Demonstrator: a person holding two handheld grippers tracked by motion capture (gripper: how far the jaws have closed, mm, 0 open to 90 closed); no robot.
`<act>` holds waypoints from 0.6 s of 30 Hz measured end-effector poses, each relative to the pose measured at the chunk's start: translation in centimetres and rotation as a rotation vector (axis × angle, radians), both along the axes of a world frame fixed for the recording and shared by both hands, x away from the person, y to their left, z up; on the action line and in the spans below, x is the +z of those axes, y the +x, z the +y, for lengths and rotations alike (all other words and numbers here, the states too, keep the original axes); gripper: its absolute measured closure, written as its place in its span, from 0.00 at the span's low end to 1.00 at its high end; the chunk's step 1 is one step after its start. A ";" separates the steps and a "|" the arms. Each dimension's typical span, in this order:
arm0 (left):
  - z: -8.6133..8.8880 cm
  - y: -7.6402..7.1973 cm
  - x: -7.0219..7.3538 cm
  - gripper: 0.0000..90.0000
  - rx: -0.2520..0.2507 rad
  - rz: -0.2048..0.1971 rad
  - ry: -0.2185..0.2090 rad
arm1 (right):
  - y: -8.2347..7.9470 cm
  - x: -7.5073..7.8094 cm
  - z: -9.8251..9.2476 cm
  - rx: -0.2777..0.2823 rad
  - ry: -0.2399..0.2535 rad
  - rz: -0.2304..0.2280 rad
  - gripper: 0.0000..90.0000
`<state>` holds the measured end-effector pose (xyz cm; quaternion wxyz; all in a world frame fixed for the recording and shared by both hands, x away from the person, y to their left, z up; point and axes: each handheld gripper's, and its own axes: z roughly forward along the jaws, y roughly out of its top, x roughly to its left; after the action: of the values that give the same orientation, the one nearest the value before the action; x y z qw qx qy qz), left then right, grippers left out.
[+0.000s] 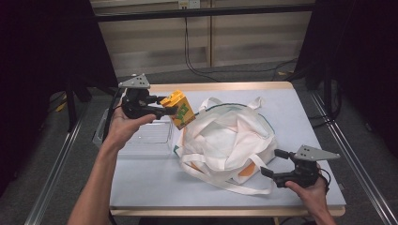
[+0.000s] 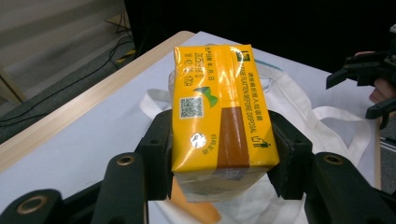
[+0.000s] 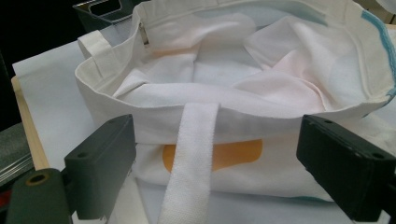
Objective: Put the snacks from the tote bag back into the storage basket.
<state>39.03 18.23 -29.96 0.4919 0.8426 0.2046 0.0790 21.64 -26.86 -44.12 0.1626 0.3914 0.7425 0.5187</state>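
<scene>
Left claw (image 2: pixel 219 154) clamps yellow carton (image 2: pixel 222 112), its printed top facing the left gripper view.

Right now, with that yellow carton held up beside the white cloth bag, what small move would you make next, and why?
Probably carry the yellow drink carton a little further over the white cloth tote bag, then lower it in. The left tool grips it at the bag's rim, and the bag's mouth gapes open before the open right tool.

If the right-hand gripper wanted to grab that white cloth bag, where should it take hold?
Probably the near rim of the bag, beside its strap, coming in level from the person's side. There the rim stands up as a thin edge facing the open right gripper, narrow enough to pinch.
</scene>
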 end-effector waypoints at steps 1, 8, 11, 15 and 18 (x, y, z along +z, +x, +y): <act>0.2 0.1 0.0 0.56 0.006 0.002 0.009 | 0.0 0.0 0.0 -0.001 -0.001 -0.002 0.13; 2.4 0.6 -0.3 0.56 0.041 0.007 0.026 | -0.1 0.0 -0.2 -0.002 0.006 0.002 0.13; 3.1 0.8 -0.1 0.56 0.059 0.000 0.011 | 0.0 0.0 -0.2 -0.001 0.005 -0.001 0.13; 3.7 0.9 0.1 0.56 0.075 -0.008 0.037 | 0.0 0.0 -0.1 -0.001 0.003 0.000 0.13; 4.1 1.0 0.3 0.56 0.081 -0.015 0.039 | 0.0 0.0 -0.1 -0.002 0.002 -0.001 0.13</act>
<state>40.01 22.30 -29.70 0.4732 0.8425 0.2334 0.1090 21.65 -26.94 -44.16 0.1630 0.3920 0.7417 0.5193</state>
